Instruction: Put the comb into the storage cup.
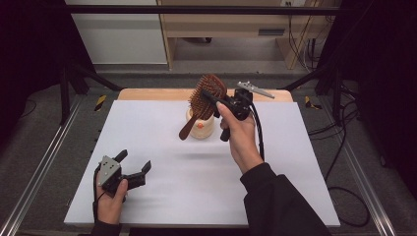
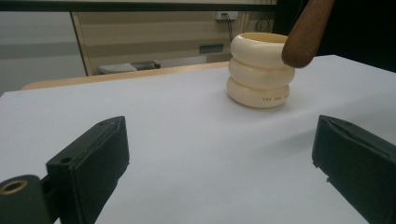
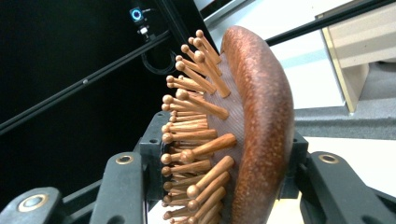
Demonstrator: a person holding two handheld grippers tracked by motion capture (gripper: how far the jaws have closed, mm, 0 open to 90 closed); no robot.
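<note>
At the near left of the table [image 1: 162,147], the left gripper [image 1: 134,166] is held low over the white sheet by a hand [image 1: 112,201] that comes in from the near edge. Its fingers [image 2: 93,163] are spread wide, and nothing is seen between them; in the left gripper view only bare white surface lies in the gap.

Farther off and to the right of that gripper, near the middle of the far part of the table, a cream-coloured ringed holder [image 1: 202,129] is seen standing upright; it is shaped like three stacked rings, with an open top.

Above the holder, a wooden hairbrush [image 1: 206,101] is held in the air, tilted, with its handle pointing down and to the left, across the front of the holder as seen from above. In the left gripper view the rounded handle end [image 2: 306,35] is seen in front of the holder's upper right rim; whether it touches cannot be told.

To the right, the right gripper [image 1: 216,101] is raised by the right hand [image 1: 241,140]. Its fingers [image 3: 126,191] are pinching the brush head, one on the bristle side and the other against the smooth back.
</note>
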